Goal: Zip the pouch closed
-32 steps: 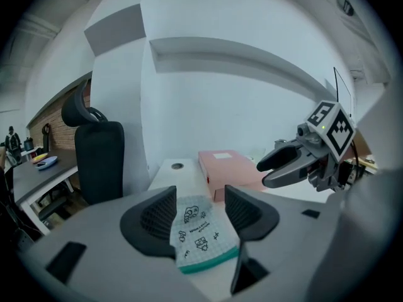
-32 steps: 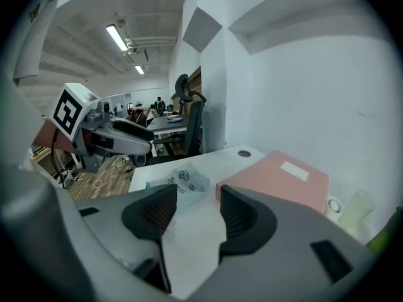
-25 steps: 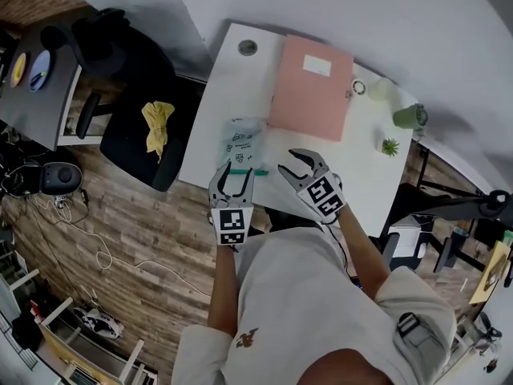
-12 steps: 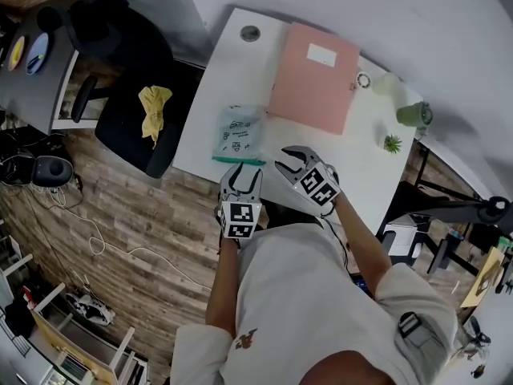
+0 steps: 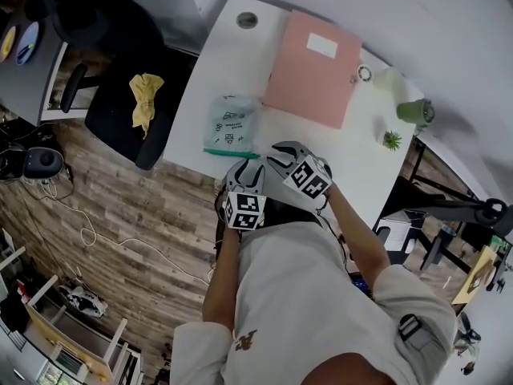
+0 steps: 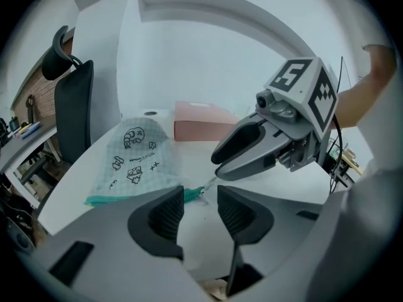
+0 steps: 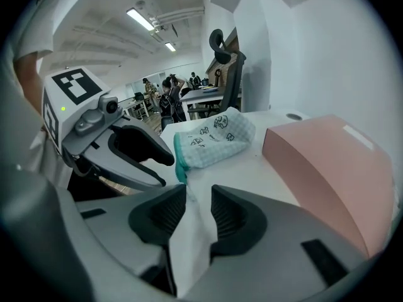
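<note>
Left grip: the fingers (image 6: 167, 209) of the left gripper (image 6: 200, 200) are standing partly apart after just closing in, gripping nothing, with only bare counter (image 5: 353, 163) showing between them.
Right grip: the fingers (image 7: 233, 212) of the right gripper (image 7: 198, 200) are sitting closer together, also just closing in, still with a narrow gap and nothing held.
Gripper placement: both are tilting down over the counter's near edge, side by side, tips nearly meeting, just short of the pouch.
Pouch position: the pouch (image 5: 228, 125) is lying flat on the counter ahead of the left gripper, pale green with small cartoon prints, untouched by either gripper.
Zipper: the teal zipper edge (image 6: 126, 198) is running along the pouch's near side, facing the grippers; a pale tab at its end may be the pull, though it is showing too small to be sure.
Beyond the pouch: a pink folder (image 5: 313, 70) is lying flat, its corner almost touching the pouch.
Far right of counter: a green cup (image 5: 415, 112) and a small plant (image 5: 391, 140) are standing well apart from the pouch.
Beside the counter: a black chair (image 5: 120, 95) is carrying a yellow cloth (image 5: 144, 99).
</note>
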Action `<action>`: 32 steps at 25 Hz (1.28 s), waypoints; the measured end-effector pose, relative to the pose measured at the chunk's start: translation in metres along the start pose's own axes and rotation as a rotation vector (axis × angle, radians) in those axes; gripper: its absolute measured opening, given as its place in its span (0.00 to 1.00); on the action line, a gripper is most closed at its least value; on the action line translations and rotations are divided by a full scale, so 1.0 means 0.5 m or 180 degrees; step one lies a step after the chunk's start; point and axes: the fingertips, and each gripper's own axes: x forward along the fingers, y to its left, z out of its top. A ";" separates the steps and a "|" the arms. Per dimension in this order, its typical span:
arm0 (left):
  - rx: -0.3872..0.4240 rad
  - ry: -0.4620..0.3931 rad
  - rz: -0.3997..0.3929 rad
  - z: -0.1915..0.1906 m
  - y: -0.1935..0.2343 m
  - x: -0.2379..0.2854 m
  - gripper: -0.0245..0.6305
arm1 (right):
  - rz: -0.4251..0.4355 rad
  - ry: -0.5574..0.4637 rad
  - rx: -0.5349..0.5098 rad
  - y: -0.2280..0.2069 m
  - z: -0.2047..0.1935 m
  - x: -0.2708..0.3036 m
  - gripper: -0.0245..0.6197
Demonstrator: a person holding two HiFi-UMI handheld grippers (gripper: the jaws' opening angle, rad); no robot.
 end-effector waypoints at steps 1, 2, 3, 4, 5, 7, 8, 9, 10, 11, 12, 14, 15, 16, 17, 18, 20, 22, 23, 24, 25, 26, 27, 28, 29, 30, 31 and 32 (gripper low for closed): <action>-0.0004 0.0013 -0.0007 -0.001 -0.003 0.005 0.28 | 0.0019 0.0003 0.0003 0.002 -0.002 0.003 0.24; -0.0010 0.0024 -0.0011 -0.003 -0.005 0.009 0.28 | 0.0031 0.0014 0.0005 0.003 -0.004 0.004 0.23; -0.0019 0.0035 -0.0011 -0.004 -0.008 0.013 0.27 | 0.0040 0.0031 0.0007 0.003 -0.006 0.005 0.23; -0.0030 0.0046 -0.0009 -0.006 -0.010 0.017 0.27 | 0.0050 0.0046 0.0015 0.003 -0.008 0.005 0.23; -0.0044 0.0058 -0.0005 -0.009 -0.012 0.021 0.26 | 0.0063 0.0055 0.0028 0.004 -0.011 0.007 0.23; -0.0075 0.0088 -0.0002 -0.015 -0.016 0.027 0.25 | 0.0087 0.0029 0.0053 0.004 -0.012 0.013 0.22; -0.0089 0.0105 -0.0003 -0.018 -0.018 0.029 0.25 | 0.0090 0.0011 0.0063 0.003 -0.012 0.017 0.22; -0.0101 0.0118 -0.0004 -0.021 -0.020 0.031 0.24 | 0.0090 0.0006 0.0072 0.002 -0.012 0.020 0.21; -0.0112 0.0126 -0.0005 -0.023 -0.022 0.032 0.24 | 0.0093 0.0014 0.0082 0.001 -0.014 0.022 0.21; -0.0122 0.0131 -0.0002 -0.024 -0.025 0.033 0.23 | 0.0100 0.0024 0.0095 0.002 -0.015 0.024 0.20; -0.0129 0.0135 0.0005 -0.025 -0.026 0.034 0.23 | 0.0111 0.0025 0.0111 0.003 -0.016 0.025 0.20; -0.0142 0.0143 0.0032 -0.026 -0.027 0.037 0.22 | 0.0141 -0.0006 0.0148 0.008 -0.015 0.028 0.20; -0.0151 0.0146 0.0045 -0.027 -0.025 0.039 0.21 | 0.0151 -0.0020 0.0158 0.009 -0.014 0.029 0.19; -0.0160 0.0147 0.0056 -0.027 -0.024 0.042 0.20 | 0.0156 -0.0025 0.0163 0.011 -0.014 0.029 0.19; -0.0163 0.0146 0.0071 -0.026 -0.022 0.044 0.19 | 0.0165 -0.0024 0.0172 0.014 -0.014 0.029 0.19; -0.0156 0.0147 0.0097 -0.025 -0.020 0.046 0.17 | 0.0175 -0.0021 0.0183 0.017 -0.014 0.029 0.19; -0.0113 0.0165 0.0195 -0.024 -0.012 0.048 0.14 | 0.0186 -0.0020 0.0199 0.023 -0.014 0.027 0.19; -0.0061 0.0186 0.0261 -0.025 -0.005 0.050 0.04 | 0.0174 -0.0024 0.0204 0.027 -0.012 0.026 0.19; -0.0048 0.0186 0.0250 -0.025 -0.003 0.050 0.04 | 0.0158 -0.0025 0.0202 0.027 -0.011 0.026 0.19; -0.0043 0.0180 0.0223 -0.024 -0.002 0.049 0.04 | 0.0141 -0.0026 0.0194 0.027 -0.010 0.026 0.19; -0.0044 0.0167 0.0187 -0.023 -0.002 0.048 0.04 | 0.0129 -0.0025 0.0180 0.028 -0.009 0.026 0.19; -0.0047 0.0150 0.0146 -0.022 -0.003 0.046 0.04 | 0.0122 -0.0021 0.0155 0.029 -0.008 0.026 0.20; -0.0049 0.0133 0.0105 -0.020 -0.004 0.043 0.04 | 0.0117 -0.0013 0.0121 0.030 -0.007 0.027 0.21; -0.0046 0.0120 0.0066 -0.018 -0.005 0.041 0.04 | 0.0107 0.0001 0.0080 0.031 -0.008 0.028 0.21; -0.0040 0.0111 0.0030 -0.018 -0.006 0.039 0.04 | 0.0093 0.0024 0.0041 0.030 -0.008 0.029 0.22; -0.0032 0.0105 -0.0003 -0.017 -0.006 0.037 0.04 | 0.0078 0.0052 0.0012 0.030 -0.008 0.029 0.22; -0.0025 0.0100 -0.0032 -0.017 -0.006 0.035 0.04 | 0.0064 0.0074 -0.0011 0.030 -0.006 0.030 0.22; -0.0019 0.0096 -0.0057 -0.017 -0.005 0.032 0.04 | 0.0054 0.0080 -0.0032 0.030 -0.003 0.032 0.22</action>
